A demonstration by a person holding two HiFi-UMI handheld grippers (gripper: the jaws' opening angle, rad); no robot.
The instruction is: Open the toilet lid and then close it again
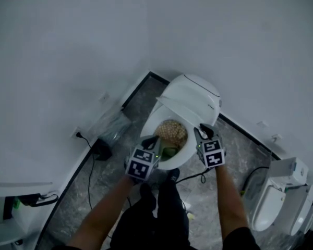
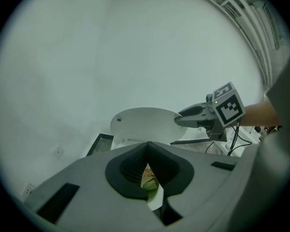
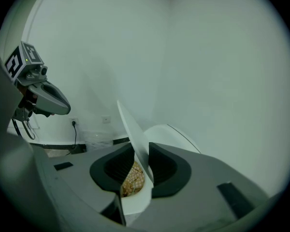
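My left gripper [image 1: 155, 139] is pressed together with nothing pinched, and its tips hang over the near rim of the toilet bowl [image 1: 183, 159]. My right gripper [image 3: 140, 151] has its jaws spread. The thin edge of the toilet lid [image 1: 190, 100] stands between them, close along one pad with a gap on the other side. I cannot tell whether it touches that pad. The lid is raised and tilted back, just ahead of both grippers, toward the corner where the two plain white walls [image 1: 68, 61] meet. Below the tips, the bowl holds a tan pebbly mass [image 1: 171, 132], with something green [image 1: 169, 151] on the side nearer me. Under both grippers the floor [image 1: 235, 155] is grey stone-look tile with pale veins, and a black skirting strip [image 1: 245, 134] edges it along the walls. Out to the left of my left gripper, a socket [image 1: 76, 134] sits low on the wall. A black cable [image 1: 89, 176] drops from it to the floor beside a small black box [image 1: 101, 150]. Well off to the right of my right gripper, a second white toilet [image 1: 274, 202] stands against the wall.
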